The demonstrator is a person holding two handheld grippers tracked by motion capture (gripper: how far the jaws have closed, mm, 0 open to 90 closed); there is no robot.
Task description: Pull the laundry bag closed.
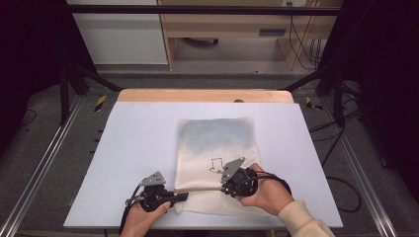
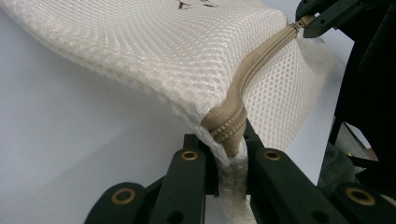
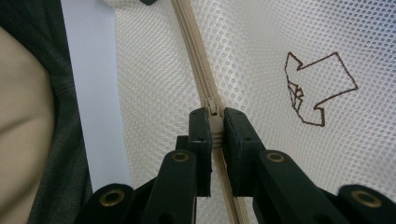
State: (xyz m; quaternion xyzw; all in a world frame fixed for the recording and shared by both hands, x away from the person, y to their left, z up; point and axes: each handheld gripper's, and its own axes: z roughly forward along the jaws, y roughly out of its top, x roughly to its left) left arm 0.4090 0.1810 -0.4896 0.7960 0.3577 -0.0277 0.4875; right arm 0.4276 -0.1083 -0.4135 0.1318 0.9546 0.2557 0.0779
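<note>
A pale table w/ a wooden strip along its far edge carries a white mesh bag, lying flat right of centre, its near end toward the person. A brown arrow outline is printed on the mesh; the right gripper view shows it just beside the zip line. A beige zipper runs across the bag's near end btwn the two grippers. The left gripper, held in the person's left hand at the bag's near-left corner, has its jaws pinched on the bunched corner fabric, the zipper's end sitting right above them. The right gripper, held in the right hand over the bag's near-right part, has its jaws pressed together on the zipper pull, w/ the zip teeth running away beyond it. A cream sleeve covers the right forearm.
</note>
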